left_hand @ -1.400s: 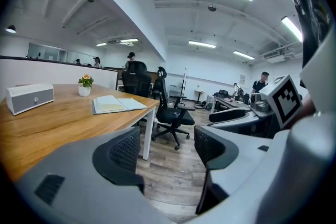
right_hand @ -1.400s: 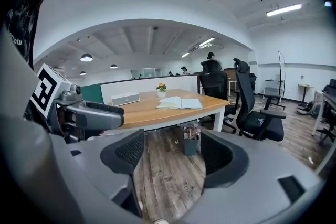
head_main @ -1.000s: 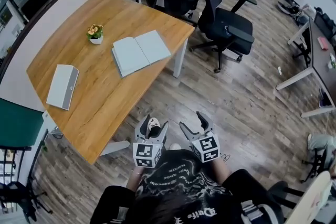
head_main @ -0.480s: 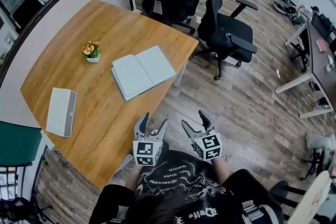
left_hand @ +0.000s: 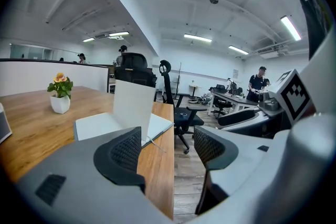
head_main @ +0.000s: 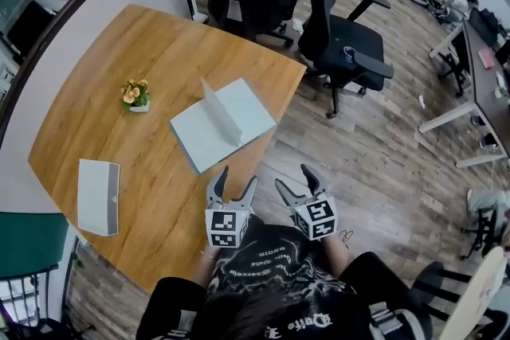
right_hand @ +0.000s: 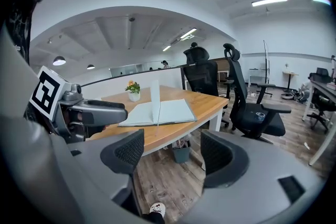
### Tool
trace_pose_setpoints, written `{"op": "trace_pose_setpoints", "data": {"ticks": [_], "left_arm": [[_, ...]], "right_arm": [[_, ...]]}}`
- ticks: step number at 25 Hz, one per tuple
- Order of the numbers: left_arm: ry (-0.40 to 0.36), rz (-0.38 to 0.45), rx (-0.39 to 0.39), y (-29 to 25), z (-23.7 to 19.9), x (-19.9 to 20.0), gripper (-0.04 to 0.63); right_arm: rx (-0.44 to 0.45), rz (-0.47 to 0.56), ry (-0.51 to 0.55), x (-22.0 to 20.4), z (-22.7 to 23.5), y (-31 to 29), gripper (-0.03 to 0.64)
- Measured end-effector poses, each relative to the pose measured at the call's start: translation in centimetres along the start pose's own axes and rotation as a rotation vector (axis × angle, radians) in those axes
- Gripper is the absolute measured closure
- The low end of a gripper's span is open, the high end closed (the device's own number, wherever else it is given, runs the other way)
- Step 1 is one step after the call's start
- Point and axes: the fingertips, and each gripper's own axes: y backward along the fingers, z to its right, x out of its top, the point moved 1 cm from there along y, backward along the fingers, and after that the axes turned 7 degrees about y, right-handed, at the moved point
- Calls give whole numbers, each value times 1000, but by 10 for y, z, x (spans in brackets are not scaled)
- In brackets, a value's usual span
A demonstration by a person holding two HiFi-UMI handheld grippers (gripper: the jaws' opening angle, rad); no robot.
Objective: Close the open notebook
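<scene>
Desk (head_main: 163, 48), notebook (head_main: 249, 114), shoe (right_hand: 154, 210) in right gripper view

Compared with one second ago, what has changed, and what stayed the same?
A page of the open notebook now stands upright at the spine; before, it lay flat. Nothing was grasped: left gripper and right gripper stay open, short of the notebook. Potted flower and grey box unmoved.

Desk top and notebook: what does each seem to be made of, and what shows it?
Desk top: apparently wood or wood-look laminate, matte; warm brown with grain lines. Notebook: paper pages, matte pale grey-green; one thin leaf stands upright.
</scene>
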Motion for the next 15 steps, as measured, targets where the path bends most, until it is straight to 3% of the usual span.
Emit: {"op": "trace_pose_setpoints", "data": {"ticks": [7,15], "left_arm": [[20,-5,-6,-10,-14,3,265],[53,-7,65,-24,-19,6,265]], "right_arm": [[-27,-7,-58,4,15,-17,301],[-3,12,-189,23,51,-47,341]]}}
